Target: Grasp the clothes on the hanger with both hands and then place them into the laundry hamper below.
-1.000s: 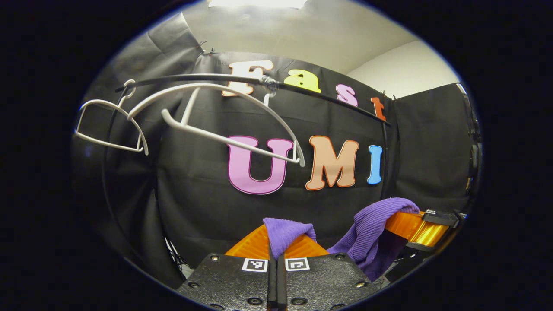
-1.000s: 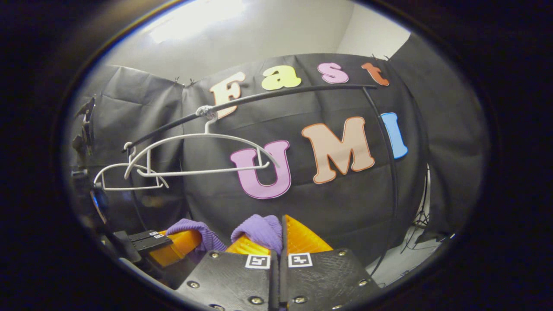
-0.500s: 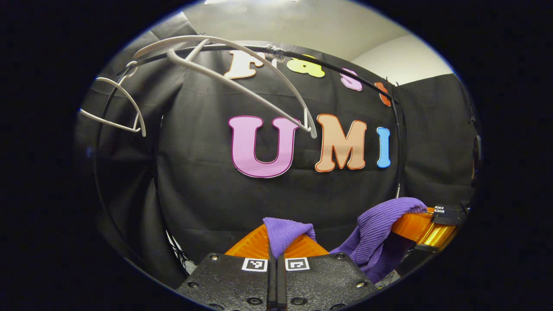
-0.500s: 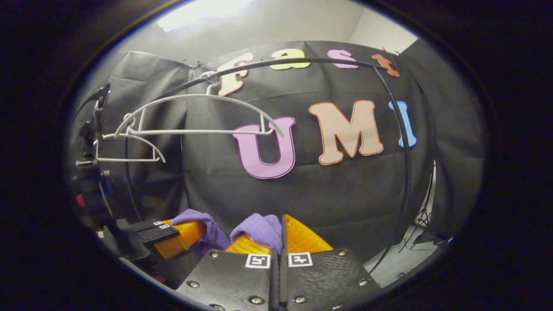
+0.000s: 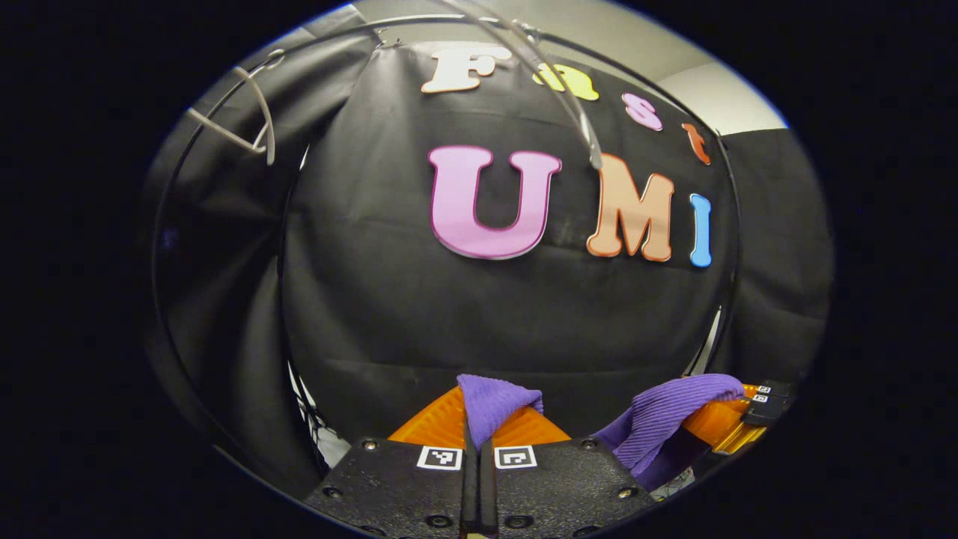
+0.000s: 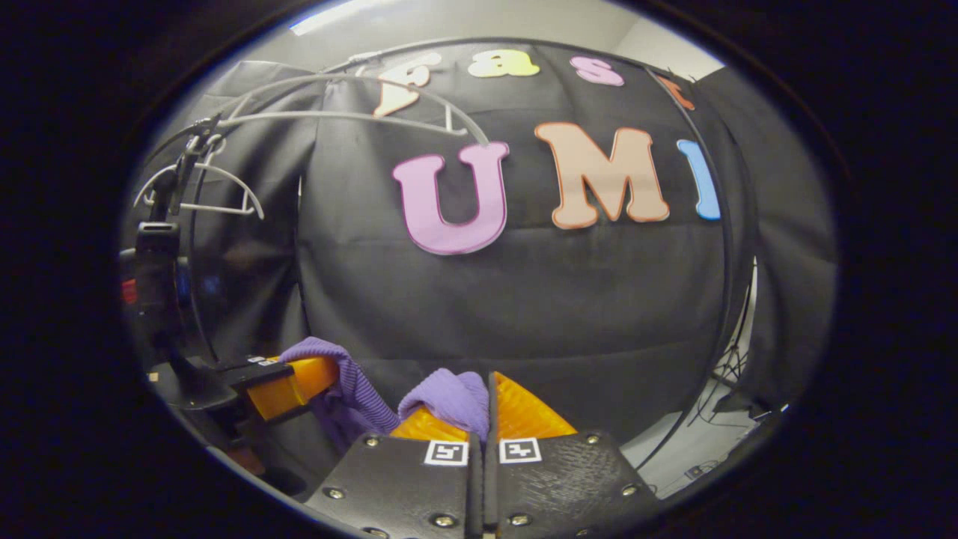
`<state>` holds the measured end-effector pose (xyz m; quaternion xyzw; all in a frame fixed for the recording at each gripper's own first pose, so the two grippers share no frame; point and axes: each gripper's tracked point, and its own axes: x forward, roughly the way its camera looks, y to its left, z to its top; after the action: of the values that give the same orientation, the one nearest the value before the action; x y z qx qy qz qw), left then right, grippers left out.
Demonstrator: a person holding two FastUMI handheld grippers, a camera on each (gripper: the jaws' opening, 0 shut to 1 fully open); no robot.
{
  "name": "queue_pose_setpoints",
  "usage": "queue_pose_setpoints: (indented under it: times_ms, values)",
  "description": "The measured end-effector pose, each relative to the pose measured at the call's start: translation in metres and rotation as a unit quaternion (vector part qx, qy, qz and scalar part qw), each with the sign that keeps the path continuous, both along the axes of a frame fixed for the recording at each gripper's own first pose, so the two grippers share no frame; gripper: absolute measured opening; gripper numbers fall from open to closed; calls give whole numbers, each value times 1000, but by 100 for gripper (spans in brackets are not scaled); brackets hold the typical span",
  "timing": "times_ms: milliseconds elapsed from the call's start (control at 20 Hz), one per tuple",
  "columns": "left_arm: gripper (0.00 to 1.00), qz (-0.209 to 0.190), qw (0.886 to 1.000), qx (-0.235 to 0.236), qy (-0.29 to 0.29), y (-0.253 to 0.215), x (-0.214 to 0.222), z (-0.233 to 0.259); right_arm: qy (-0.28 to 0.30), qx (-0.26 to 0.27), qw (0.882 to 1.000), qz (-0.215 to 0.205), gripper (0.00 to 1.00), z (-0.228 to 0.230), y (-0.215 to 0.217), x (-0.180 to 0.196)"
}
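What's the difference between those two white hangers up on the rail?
In the right gripper view, the nearer hanger looks wider, with a long shallow arch, while the far hanger at the rail's left end looks smaller and more tightly curved. The nearer hanger sits higher in the picture than the far hanger. Both are white, bare and hang from the same black rail.
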<state>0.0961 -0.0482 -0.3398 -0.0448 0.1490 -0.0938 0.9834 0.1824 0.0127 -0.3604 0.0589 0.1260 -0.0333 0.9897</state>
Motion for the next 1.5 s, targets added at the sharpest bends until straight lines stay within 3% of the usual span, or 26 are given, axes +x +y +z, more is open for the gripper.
queue_pose_setpoints:
  times_ms: [200, 450, 650, 800, 850, 900, 1050, 1150, 1300, 1400, 1450, 1500]
  values:
    - [2, 3, 999, 38, 2, 4, 9, -53, 47, 15, 999, -11, 1, -67, -2, 6]
    - [3, -14, 997, 48, 56, 2, 10, -125, 116, 2, 993, -29, 1, -139, -13, 6]
    - [3, -29, 987, 69, 139, 7, 2, -186, 213, 16, 976, -37, 2, -199, -17, -6]
    - [7, -34, 976, 60, 205, 3, -6, -212, 258, 17, 965, -31, 7, -200, -15, -13]
    - [10, -27, 974, 58, 215, 5, -6, -217, 269, 13, 963, -31, 12, -201, -17, -17]
    - [19, -29, 974, 60, 218, 5, -7, -215, 275, 16, 961, -25, 29, -201, -13, -18]
    - [68, -15, 979, 45, 199, 8, -1, -199, 276, 15, 961, -22, 100, -197, -10, -21]
    - [100, -17, 979, 43, 200, 7, -3, -192, 266, 4, 964, -21, 99, -192, -12, -19]
    - [97, -8, 980, 64, 189, 15, -5, -179, 245, 10, 969, -18, 95, -172, -9, -18]
    - [96, -11, 980, 65, 188, 11, -8, -168, 233, 16, 972, -19, 99, -156, -10, -18]
    - [97, -19, 980, 66, 188, 9, -13, -164, 227, 18, 973, -20, 94, -150, -11, -18]
    - [97, -20, 980, 73, 184, 9, -16, -158, 222, 18, 975, -22, 99, -143, -13, -18]
